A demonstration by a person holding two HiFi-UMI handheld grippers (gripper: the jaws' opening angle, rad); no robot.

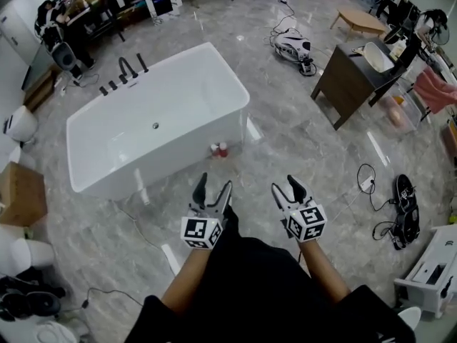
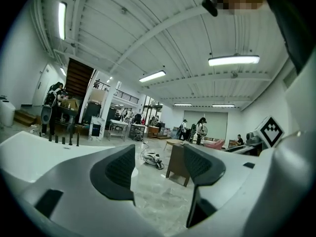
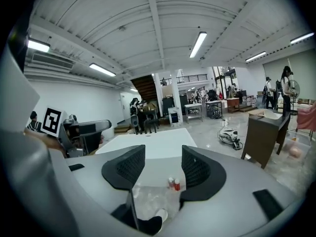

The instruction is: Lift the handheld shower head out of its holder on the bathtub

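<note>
Marble floor (image 1: 300,141) separates the white freestanding bathtub (image 1: 93,170), black handheld shower head (image 1: 142,63) upright on its far rim, from the left claw (image 1: 216,182) and right claw (image 1: 284,184), both gaping wide, empty. Two red-capped bottles (image 1: 219,149) stand beside the tub.

Ceiling strip lights (image 2: 233,60) give bright, even light with faint shadows. The polished floor (image 1: 300,141) carries pale glare streaks. Both gripper views bulge and darken toward their rounded edges.
</note>
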